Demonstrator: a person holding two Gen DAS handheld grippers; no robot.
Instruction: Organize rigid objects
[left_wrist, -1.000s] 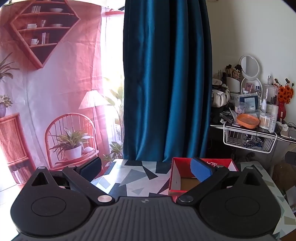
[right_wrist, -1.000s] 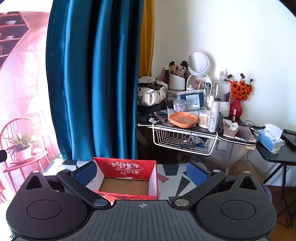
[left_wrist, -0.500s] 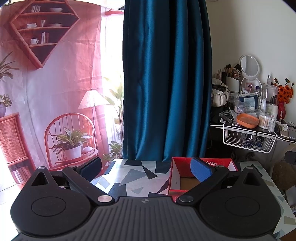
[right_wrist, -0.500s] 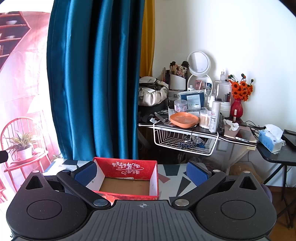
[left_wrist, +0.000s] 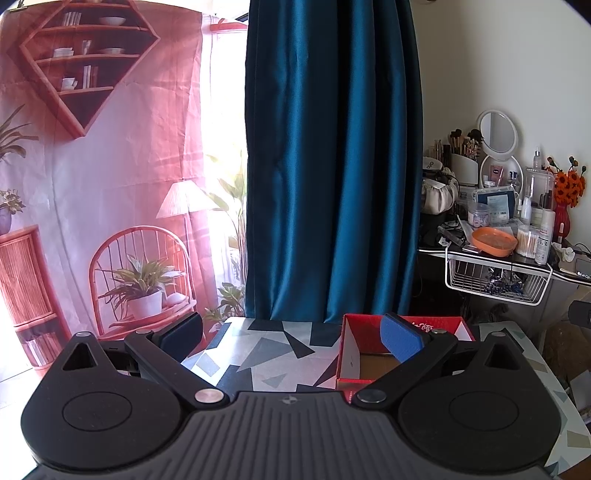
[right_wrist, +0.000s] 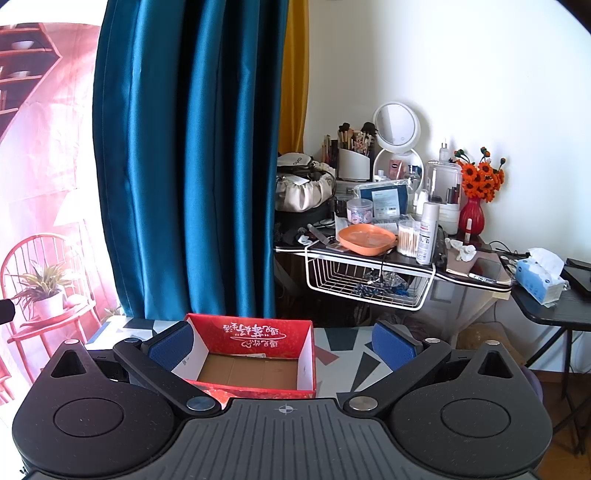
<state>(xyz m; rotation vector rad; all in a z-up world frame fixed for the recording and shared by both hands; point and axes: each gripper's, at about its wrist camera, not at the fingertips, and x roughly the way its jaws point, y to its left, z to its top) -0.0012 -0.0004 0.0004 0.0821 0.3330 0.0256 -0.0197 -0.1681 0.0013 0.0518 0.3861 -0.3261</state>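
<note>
A red cardboard box (right_wrist: 255, 334) with a bare brown floor stands open on the patterned table (right_wrist: 343, 360). In the left wrist view the same box (left_wrist: 349, 354) lies at the right, partly behind a blue pad. My left gripper (left_wrist: 293, 338) is open over the table top, holding nothing. Low above the box's near side, my right gripper (right_wrist: 284, 349) is also open and holds nothing. No loose rigid objects show on the table in either view.
A teal curtain (left_wrist: 332, 158) hangs just behind the table. To the right stands a cluttered vanity desk (right_wrist: 476, 275) with an orange dish (right_wrist: 365, 238), a wire basket (right_wrist: 365, 282), a mirror and bottles. A tissue box (right_wrist: 541, 277) sits on a black side table.
</note>
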